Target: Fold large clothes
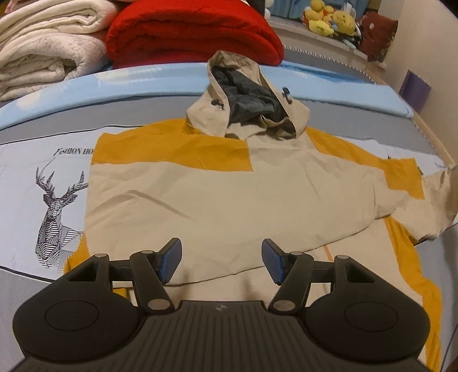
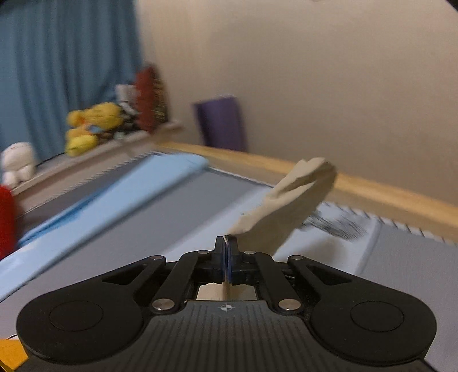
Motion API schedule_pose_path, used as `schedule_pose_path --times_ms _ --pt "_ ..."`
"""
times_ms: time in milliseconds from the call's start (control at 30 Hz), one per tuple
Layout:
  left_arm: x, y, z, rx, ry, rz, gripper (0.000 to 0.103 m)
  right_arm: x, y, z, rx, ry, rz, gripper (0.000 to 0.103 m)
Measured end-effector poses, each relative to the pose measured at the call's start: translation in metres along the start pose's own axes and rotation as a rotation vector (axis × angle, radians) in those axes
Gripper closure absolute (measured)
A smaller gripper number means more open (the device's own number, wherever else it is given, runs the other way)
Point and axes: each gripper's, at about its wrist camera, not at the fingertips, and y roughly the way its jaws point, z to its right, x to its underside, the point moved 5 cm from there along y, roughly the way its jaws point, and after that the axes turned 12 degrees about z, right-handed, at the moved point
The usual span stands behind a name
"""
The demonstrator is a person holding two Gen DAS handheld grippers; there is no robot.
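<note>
We see the left gripper (image 1: pixel 221 263) hanging over a bed (image 1: pixel 34 283), its blue pads (image 1: pixel 171 261) set well apart with nothing between them, only the beige cloth of a jacket (image 1: pixel 217 197) lying flat below. The right gripper (image 2: pixel 227 257) has its jaws pressed together on a thin edge of beige cloth, a sleeve (image 2: pixel 289 206) that lifts away from the tips and stands off the bed, up and to the right; the right wrist view is smeared, so we cannot say how much of the sleeve is caught.

In the left wrist view the jacket lies spread across the bed, beige in the body with yellow panels across the shoulders and along the sides. Its hood (image 1: pixel 249 94) points to the far edge, open, showing a dark grey lining. The sleeve on the left is folded across the body, while the other runs off toward the right edge of the view. The bed cover under it is grey, printed with a line-drawn deer (image 1: pixel 57 211) just left of the jacket, and a pale blue strip (image 1: pixel 86 83) crosses beyond the hood.

Past that strip sit a folded red blanket (image 1: pixel 191 31) and, to its left, folded white blankets (image 1: pixel 45 45). Yellow plush toys (image 1: pixel 329 17) crowd a ledge at the far right. A blue curtain (image 2: pixel 65 65) hangs behind the toys in the right wrist view, beside a plain beige wall (image 2: pixel 315 71).
</note>
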Motion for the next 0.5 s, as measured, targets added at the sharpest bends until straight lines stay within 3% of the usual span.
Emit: schedule_pose_path --times_ms 133,267,367,500 --pt "-0.008 -0.013 -0.017 0.001 -0.051 0.024 0.036 -0.016 -0.049 -0.098 -0.219 -0.118 0.035 0.103" --pt "-0.017 -0.024 -0.043 -0.009 -0.126 0.043 0.036 -0.004 -0.118 -0.201 -0.485 -0.178 0.029 0.103" --pt "-0.022 -0.031 -0.064 -0.029 -0.180 0.057 0.036 0.029 -0.185 -0.278 -0.715 -0.194 -0.056 0.103" --pt "-0.028 -0.040 -0.086 -0.031 -0.250 0.070 0.036 0.095 -0.275 -0.348 -1.036 -0.279 -0.309 0.099"
